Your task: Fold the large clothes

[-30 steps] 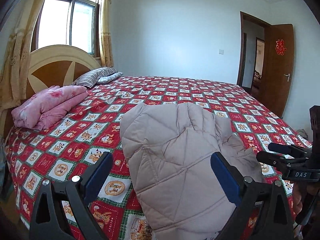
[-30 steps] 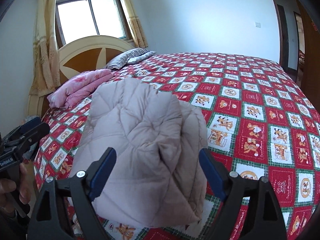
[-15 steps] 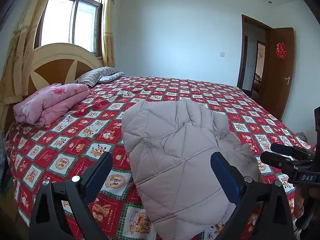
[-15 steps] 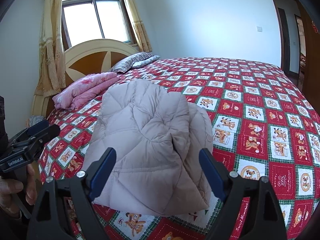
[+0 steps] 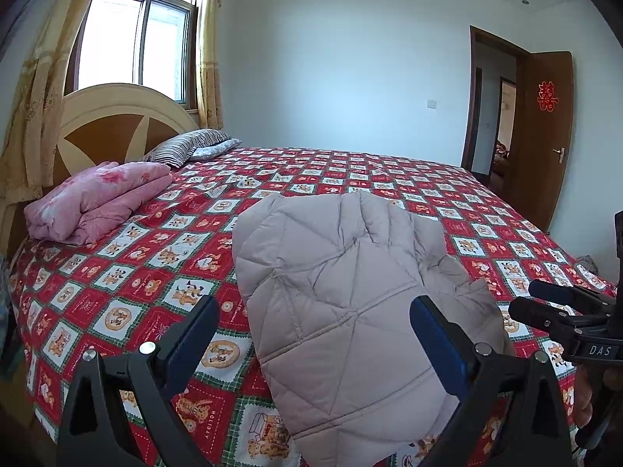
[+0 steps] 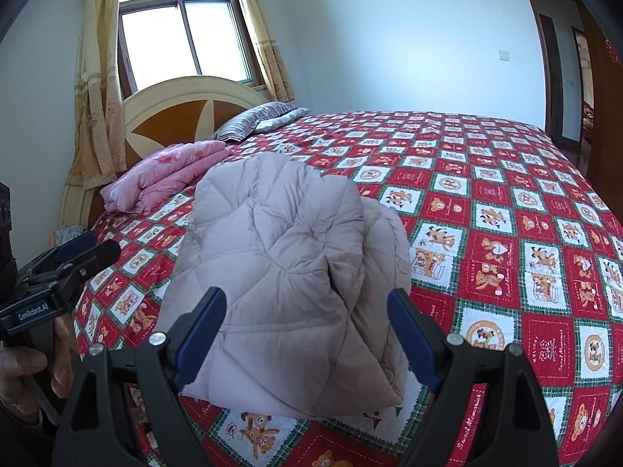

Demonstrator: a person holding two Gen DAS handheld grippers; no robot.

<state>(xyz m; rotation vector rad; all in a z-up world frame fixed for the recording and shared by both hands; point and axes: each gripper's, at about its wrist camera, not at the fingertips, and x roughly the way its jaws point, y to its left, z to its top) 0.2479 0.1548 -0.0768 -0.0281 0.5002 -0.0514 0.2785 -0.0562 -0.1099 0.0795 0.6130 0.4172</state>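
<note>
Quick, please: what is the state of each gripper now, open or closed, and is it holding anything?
Left gripper: open, holding nothing; the folded beige jacket lies on the bed beyond it.
Right gripper: open, holding nothing.

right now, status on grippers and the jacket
Left hand-held gripper open, right hand-held gripper open, both empty. Beige jacket folded on the bed. Nothing in the way.

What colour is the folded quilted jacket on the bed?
Pale beige-grey jacket, clearest in the right wrist view.
</note>
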